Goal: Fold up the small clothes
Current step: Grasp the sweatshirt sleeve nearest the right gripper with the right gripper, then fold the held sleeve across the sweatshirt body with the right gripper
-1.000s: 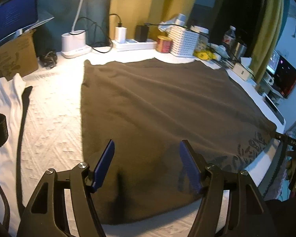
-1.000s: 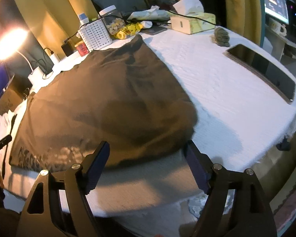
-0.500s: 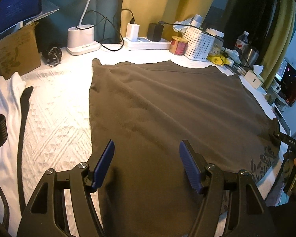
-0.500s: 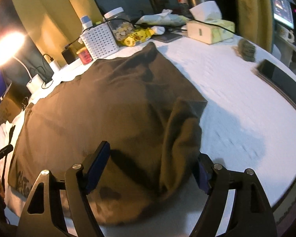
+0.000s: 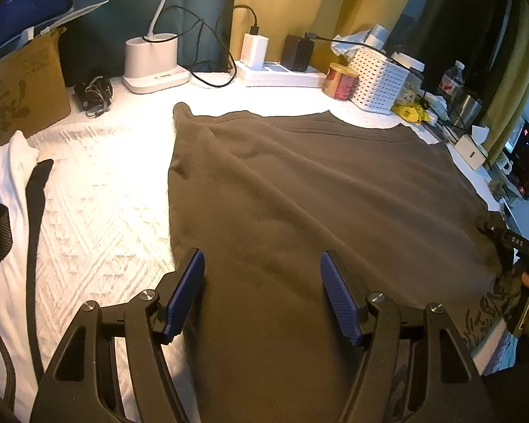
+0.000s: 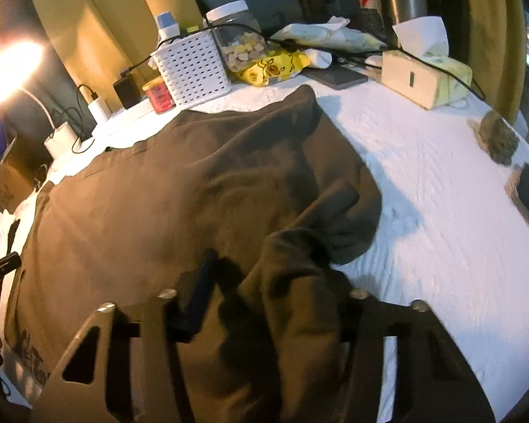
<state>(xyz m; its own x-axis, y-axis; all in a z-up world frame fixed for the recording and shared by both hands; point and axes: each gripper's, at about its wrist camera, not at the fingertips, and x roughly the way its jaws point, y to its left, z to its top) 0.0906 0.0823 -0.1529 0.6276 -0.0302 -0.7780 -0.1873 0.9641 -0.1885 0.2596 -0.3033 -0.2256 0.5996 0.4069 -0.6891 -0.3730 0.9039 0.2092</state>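
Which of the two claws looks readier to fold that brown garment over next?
Probably the right claw: its jaws have just been closing around a bunched edge of the brown garment. The left claw hangs open above flat cloth, gripping nothing.

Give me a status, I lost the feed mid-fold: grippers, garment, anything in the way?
Left gripper open above brown garment. Right gripper has just been closing, a raised fold between its fingers. White basket and clutter beyond the far edge, off the cloth.

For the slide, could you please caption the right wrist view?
Right gripper closing around a bunched fold of the brown garment on the white bedspread.
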